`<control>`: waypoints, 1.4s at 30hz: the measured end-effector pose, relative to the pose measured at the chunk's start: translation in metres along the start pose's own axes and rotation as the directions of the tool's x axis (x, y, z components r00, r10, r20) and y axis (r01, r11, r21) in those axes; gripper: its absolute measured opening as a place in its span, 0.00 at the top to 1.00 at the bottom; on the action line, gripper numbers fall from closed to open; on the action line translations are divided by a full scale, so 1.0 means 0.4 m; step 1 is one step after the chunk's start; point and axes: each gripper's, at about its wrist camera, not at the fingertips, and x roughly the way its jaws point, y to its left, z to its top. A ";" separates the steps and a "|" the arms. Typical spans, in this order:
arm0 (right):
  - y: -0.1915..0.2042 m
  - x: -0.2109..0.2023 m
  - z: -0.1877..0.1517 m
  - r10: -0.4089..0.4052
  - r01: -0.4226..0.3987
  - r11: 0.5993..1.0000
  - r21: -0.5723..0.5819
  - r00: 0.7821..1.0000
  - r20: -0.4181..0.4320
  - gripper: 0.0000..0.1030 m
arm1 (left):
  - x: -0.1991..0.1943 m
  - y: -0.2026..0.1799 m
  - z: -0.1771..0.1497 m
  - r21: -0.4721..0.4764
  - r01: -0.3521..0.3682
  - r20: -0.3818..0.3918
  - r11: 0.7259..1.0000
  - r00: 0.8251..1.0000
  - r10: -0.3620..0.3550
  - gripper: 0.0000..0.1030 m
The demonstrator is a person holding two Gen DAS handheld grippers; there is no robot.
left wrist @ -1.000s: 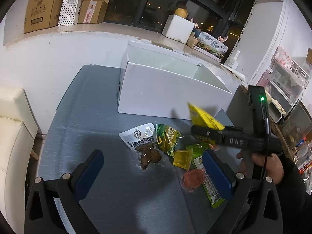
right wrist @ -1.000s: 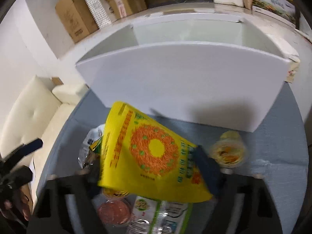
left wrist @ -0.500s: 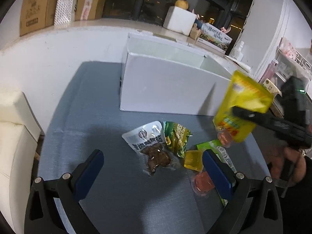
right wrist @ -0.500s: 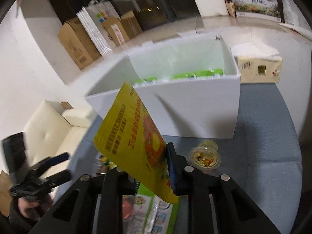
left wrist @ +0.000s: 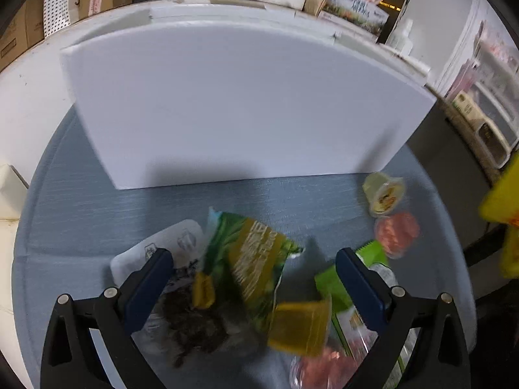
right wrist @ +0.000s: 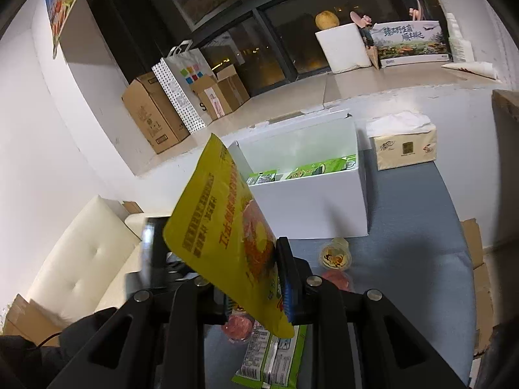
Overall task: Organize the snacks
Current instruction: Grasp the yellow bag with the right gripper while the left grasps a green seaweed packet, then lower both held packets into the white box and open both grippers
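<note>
My right gripper is shut on a yellow snack bag, held upright well above the blue table; the bag's edge shows at the far right of the left wrist view. The white box stands behind, with green packets inside. My left gripper is open and low over a pile of snacks: a green and yellow packet, a clear pouch of dark snack, a yellow jelly cup and a green packet. The box wall is close ahead.
Two jelly cups, one yellow and one pink, lie near the box's right corner. A tissue pack sits right of the box. A cream sofa is to the left; cardboard boxes stand on the ledge behind.
My right gripper has lifted the yellow bag higher and pulled back from the box. My left gripper has moved forward and down over the snack pile.
</note>
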 end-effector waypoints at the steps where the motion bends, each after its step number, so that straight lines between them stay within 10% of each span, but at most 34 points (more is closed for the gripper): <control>1: -0.004 -0.002 -0.001 -0.003 0.003 1.000 0.004 1.000 0.003 0.76 | 0.005 -0.007 0.001 0.013 -0.013 0.007 1.000 1.000 0.013 0.08; 4: -0.020 -0.013 -0.006 -0.005 0.005 1.000 0.018 1.000 0.004 0.76 | 0.002 -0.015 0.004 0.035 -0.041 0.015 0.999 0.999 0.040 0.41; 22: -0.019 0.033 -0.006 -0.030 0.029 0.999 -0.043 0.999 -0.023 0.90 | -0.261 0.021 0.037 0.055 0.085 0.214 0.995 0.972 -0.095 0.50; 26: -0.042 0.012 -0.037 -0.111 0.110 0.993 -0.039 0.994 -0.016 0.04 | -0.252 0.026 0.034 0.048 0.106 0.211 0.993 0.971 -0.114 0.51; 42: -0.143 0.190 -0.174 -0.116 0.134 0.990 0.043 0.951 -0.285 0.04 | -0.250 0.016 0.396 0.109 0.050 0.334 0.993 0.939 -0.084 0.44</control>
